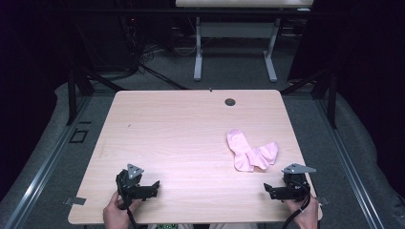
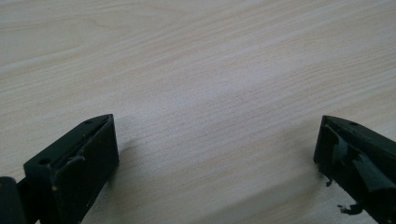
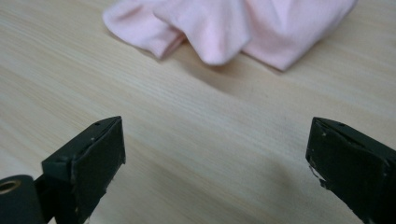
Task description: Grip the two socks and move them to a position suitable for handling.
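The light wooden table (image 1: 191, 143) carries a small heap of pink socks (image 1: 250, 151), and everything else is placed from that heap. The socks lie toward the table's right side, short of its near edge, well apart from the round cable hole (image 1: 230, 101) up by the far edge. The right gripper (image 1: 274, 190) rests near them, just toward the person, its jaws spread wide with nothing between them; in the right gripper view the socks (image 3: 233, 28) sit a little ahead of the jaw tips. The left gripper (image 1: 149, 187) lies well apart from them across the table's near edge, likewise released and empty over bare wood. The socks look light, soft and limp, likely to sag and drag when lifted; a pinch on a raised fold or a cuff edge seems the surest hold.
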### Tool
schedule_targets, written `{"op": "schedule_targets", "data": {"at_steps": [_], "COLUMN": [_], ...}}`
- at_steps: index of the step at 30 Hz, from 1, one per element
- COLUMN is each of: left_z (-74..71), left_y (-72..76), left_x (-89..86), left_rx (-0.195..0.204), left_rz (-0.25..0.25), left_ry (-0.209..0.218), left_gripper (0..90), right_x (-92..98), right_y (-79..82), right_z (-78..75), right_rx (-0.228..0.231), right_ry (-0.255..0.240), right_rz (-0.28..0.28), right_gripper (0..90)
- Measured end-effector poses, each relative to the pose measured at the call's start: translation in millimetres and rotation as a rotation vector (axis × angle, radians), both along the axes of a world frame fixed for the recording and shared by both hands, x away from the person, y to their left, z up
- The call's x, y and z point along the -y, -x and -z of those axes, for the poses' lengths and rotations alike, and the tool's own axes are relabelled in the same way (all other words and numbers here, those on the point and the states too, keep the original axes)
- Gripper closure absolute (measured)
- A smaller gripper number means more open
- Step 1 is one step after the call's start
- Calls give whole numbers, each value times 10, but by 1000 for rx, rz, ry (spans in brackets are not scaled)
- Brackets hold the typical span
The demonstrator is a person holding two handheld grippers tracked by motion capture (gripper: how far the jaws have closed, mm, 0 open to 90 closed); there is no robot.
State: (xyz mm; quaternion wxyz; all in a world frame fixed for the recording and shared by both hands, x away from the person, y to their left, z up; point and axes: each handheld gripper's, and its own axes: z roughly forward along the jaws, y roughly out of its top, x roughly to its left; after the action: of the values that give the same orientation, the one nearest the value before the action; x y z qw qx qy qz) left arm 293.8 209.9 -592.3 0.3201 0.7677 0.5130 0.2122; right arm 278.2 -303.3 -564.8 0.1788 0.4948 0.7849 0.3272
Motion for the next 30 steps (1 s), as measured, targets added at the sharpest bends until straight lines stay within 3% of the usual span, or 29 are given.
{"op": "schedule_targets", "data": {"at_steps": [8, 10, 14, 16, 22, 30], "left_z": [0, -1, 0, 0, 0, 0], "left_y": [1, 1, 1, 1, 1, 2], "left_x": [0, -1, -1, 1, 1, 0], "left_rx": [0, 1, 2, 0, 1, 1], "left_rz": [0, 0, 0, 0, -1, 0], "left_ry": [0, -3, -2, 0, 0, -1], "left_gripper": [0, 0, 0, 0, 0, 0], "right_x": [-158, -253, -349, -490, -710, -1006], "right_y": [-81, -181, -294, -440, -766, -1232], "right_z": [-360, -444, -519, -583, -600, -458], "right_rx": [17, 4, -27, -45, -97, -202], "right_ry": [-18, -31, 5, 45, 84, 147], "right_rz": [-20, -33, -56, -91, -144, -174], "right_gripper": [33, 23, 16, 14, 51, 188]}}
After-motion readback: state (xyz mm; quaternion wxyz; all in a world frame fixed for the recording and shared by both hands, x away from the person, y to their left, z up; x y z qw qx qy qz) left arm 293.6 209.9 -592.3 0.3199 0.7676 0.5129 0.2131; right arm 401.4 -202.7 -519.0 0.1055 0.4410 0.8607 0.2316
